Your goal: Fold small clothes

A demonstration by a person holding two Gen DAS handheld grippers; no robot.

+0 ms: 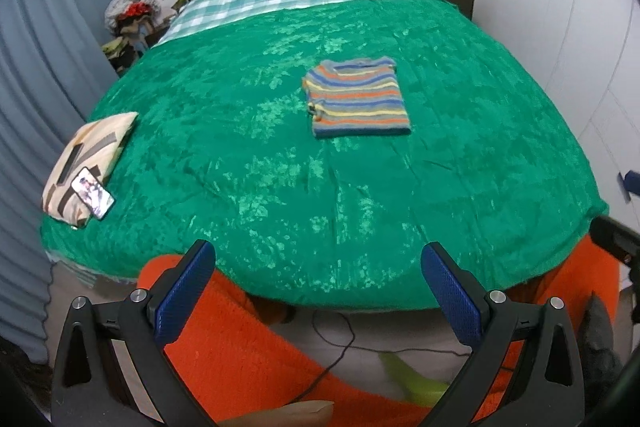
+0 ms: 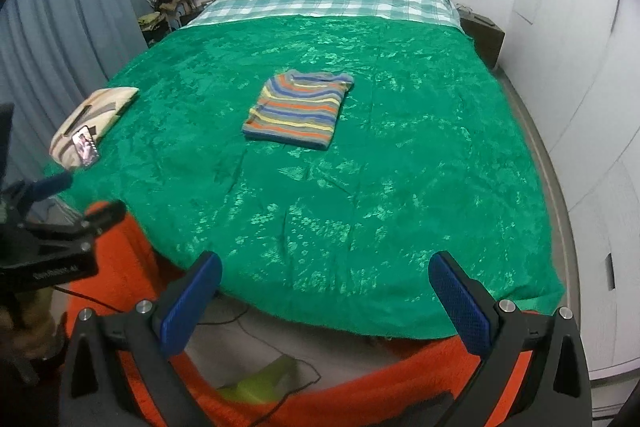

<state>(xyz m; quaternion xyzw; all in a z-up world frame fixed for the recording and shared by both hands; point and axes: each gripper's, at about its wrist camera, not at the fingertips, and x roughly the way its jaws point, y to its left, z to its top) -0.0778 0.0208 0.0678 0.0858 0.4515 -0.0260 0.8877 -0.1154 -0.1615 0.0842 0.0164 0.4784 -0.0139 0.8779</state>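
Observation:
A small striped shirt (image 1: 357, 98) lies folded into a neat rectangle in the middle of the green bedspread (image 1: 280, 167); it also shows in the right wrist view (image 2: 298, 110). My left gripper (image 1: 318, 259) is open and empty, held back over the foot edge of the bed, well short of the shirt. My right gripper (image 2: 325, 269) is open and empty too, also at the foot edge. The left gripper's body (image 2: 52, 239) shows at the left of the right wrist view.
A patterned pillow (image 1: 90, 163) with a phone (image 1: 93, 191) on it lies at the bed's left edge. An orange rug (image 1: 248, 355), a cable (image 1: 340, 343) and a yellow-green object (image 2: 260, 383) are on the floor below. Curtain on the left, white wardrobe on the right.

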